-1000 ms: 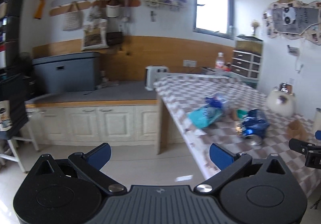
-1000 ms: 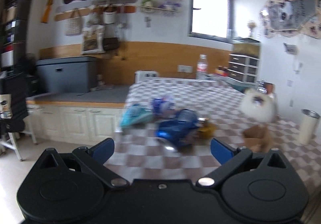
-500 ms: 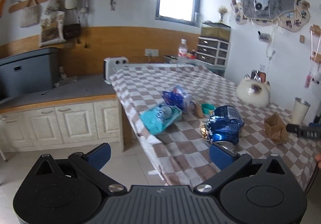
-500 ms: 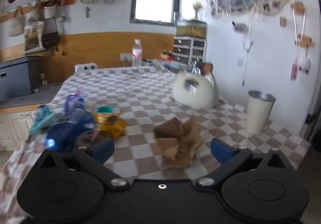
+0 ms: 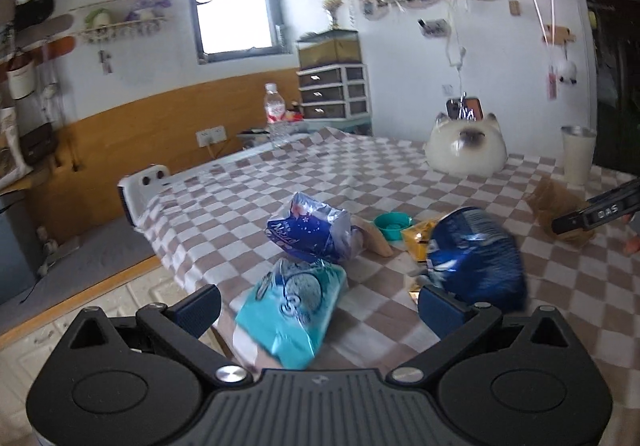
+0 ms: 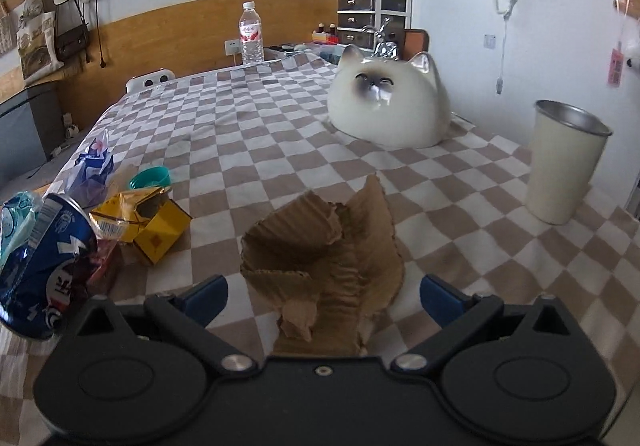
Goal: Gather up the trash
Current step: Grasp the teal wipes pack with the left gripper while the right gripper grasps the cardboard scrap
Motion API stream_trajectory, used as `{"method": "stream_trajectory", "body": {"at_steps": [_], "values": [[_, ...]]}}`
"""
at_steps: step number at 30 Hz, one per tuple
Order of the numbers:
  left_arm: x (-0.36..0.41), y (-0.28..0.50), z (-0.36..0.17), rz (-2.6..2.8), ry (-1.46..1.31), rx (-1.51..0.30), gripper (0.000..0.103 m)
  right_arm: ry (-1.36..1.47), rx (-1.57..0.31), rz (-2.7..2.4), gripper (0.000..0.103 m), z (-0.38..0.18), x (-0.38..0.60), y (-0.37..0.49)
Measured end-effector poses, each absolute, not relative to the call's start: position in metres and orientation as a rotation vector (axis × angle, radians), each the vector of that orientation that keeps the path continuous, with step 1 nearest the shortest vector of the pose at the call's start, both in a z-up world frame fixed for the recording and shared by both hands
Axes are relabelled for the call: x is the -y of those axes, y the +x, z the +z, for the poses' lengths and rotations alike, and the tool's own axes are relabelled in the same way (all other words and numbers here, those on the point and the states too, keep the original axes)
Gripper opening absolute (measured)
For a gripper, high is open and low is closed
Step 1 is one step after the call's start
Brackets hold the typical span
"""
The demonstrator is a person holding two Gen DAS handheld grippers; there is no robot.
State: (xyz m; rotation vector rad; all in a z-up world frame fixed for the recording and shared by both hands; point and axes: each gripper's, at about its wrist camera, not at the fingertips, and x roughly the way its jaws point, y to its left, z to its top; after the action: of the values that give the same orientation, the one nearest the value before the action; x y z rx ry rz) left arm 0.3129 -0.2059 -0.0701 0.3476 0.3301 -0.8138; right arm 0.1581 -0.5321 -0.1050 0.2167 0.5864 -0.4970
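On the checked-cloth desk [image 6: 256,118], the crumpled brown corrugated cardboard scrap [image 6: 328,258] lies between the right gripper [image 6: 322,292]'s wide-open, empty fingers (best closed low across its folds), while the left gripper [image 5: 318,308], equally open and empty, hangs above the light-blue foil wrapper [image 5: 290,308].

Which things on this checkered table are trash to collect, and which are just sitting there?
Trash: torn brown cardboard, crushed blue can, yellow wrapper, light-blue packet, dark-blue snack bag.

Lying about: white ceramic cat, cream metal cup, clear water bottle.
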Motion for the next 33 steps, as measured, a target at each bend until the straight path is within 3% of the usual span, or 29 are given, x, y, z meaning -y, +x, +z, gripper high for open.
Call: {"method": "stream_trajectory", "body": {"at_steps": [8,18,28,33], "values": [[0.237,0.39,-0.082,-0.919,0.449,-0.495,0.103,0.19,-0.6,-0.498,0.103,-0.107,0.532,0.181],[0.246,0.447,-0.094,-1.04,0.268,-0.653,0.103,0.152,-0.619,-0.529,0.103,-0.111,0.529,0.194],[0.248,0.399,-0.102,-1.144,0.192,-0.69,0.103,0.151,-0.585,-0.579,0.103,-0.104,0.53,0.188],[0.255,0.367,-0.102,-1.178,0.308,-0.684,0.098,0.157,-0.573,-0.566,0.089,-0.099,0.53,0.181]]}}
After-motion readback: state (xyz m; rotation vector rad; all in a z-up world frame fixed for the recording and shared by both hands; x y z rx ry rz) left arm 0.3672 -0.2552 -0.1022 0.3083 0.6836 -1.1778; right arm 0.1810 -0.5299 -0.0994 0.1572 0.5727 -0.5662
